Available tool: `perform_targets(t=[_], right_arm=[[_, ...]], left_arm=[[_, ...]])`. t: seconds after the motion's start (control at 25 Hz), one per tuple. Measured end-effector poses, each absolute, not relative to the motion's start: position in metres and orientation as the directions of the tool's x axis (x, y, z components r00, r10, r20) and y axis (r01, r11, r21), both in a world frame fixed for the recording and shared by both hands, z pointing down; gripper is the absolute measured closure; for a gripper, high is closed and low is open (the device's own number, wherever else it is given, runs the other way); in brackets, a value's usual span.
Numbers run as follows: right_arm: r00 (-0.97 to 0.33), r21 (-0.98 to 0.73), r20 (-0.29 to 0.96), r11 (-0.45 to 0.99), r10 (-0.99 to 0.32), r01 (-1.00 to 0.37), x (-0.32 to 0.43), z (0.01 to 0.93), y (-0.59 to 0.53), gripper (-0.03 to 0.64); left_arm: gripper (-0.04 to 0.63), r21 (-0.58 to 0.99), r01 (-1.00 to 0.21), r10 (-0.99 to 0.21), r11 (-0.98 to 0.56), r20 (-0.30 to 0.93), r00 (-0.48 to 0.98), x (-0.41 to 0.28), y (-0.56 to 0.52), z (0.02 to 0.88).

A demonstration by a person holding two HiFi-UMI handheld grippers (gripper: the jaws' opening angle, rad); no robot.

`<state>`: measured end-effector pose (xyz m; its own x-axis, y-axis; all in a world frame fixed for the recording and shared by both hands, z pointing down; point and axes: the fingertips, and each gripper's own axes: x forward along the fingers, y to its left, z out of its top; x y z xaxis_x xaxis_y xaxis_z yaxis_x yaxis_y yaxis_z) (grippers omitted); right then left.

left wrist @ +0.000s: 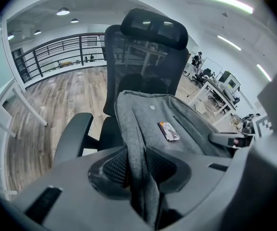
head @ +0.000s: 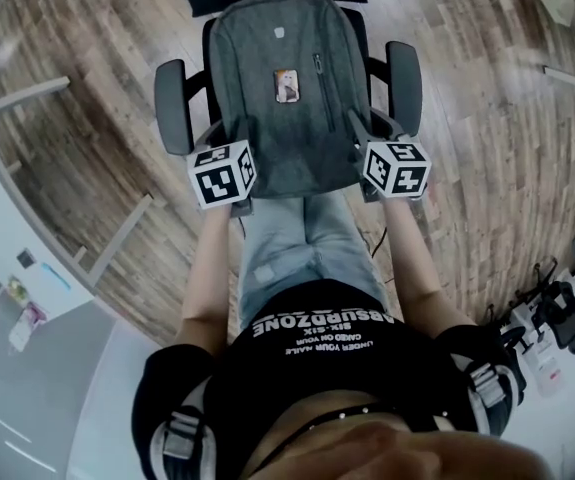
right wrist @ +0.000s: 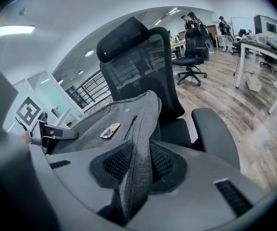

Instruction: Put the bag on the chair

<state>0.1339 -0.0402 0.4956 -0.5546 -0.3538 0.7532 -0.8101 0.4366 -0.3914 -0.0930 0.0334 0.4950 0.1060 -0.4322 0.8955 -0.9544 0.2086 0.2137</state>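
Found grey bag (head: 282, 98) laid front-up along the black chair (head: 403, 83), top end toward the backrest, lower end at the seat's front edge. Could not tell whether it rests fully on the seat. Noted a small printed label (head: 287, 85) on the front panel, with a zip (head: 319, 78) just to its right.

Checked left gripper (left wrist: 139, 166): partly closed, pinching a fold of grey fabric at the bag's left side edge between both ribbed pads. Checked right gripper (right wrist: 137, 165): same condition, clamped on a fold at the bag's right side edge. Placed both at the bag's lower corners in the head view, angled downward, marker cubes (head: 222, 174) uppermost.

Recorded armrests (head: 172, 105) flanking the bag, one on each side. Recorded headrest (left wrist: 153, 27) above the mesh backrest, clear of the bag's top.

Observed person's legs (head: 297, 243) in jeans just short of the seat's front, and wooden floor (head: 87, 108) all round. Noted a black railing (left wrist: 56, 57) far behind in the left gripper view. Noted tables (right wrist: 261, 44) and a second office chair (right wrist: 192, 49) in the right gripper view.
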Motion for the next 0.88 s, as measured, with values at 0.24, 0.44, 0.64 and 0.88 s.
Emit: perform_targets(t=[0.24,0.44,0.64,0.88], right_arm=[[-0.552,-0.403,0.759,0.414,-0.347,-0.816,0.132,0.513,-0.045,0.522],[-0.547,-0.405,0.762,0.403,-0.348,-0.821,0.131,0.528,-0.05,0.522],[-0.543,-0.403,0.765,0.4,-0.345,-0.823,0.133,0.543,-0.055,0.522],[-0.544,-0.407,0.768,0.398,-0.337,-0.822,0.127,0.557,-0.056,0.522]], left_arm=[[0.491,0.203,-0.959,-0.415,0.197,0.904,0.106,-0.096,0.025,0.511],[0.491,0.207,-0.958,-0.407,0.199,0.907,0.111,-0.098,0.017,0.526],[0.491,0.208,-0.956,-0.396,0.205,0.911,0.113,-0.097,0.012,0.54],[0.491,0.2,-0.958,-0.382,0.207,0.918,0.109,-0.103,0.011,0.554]])
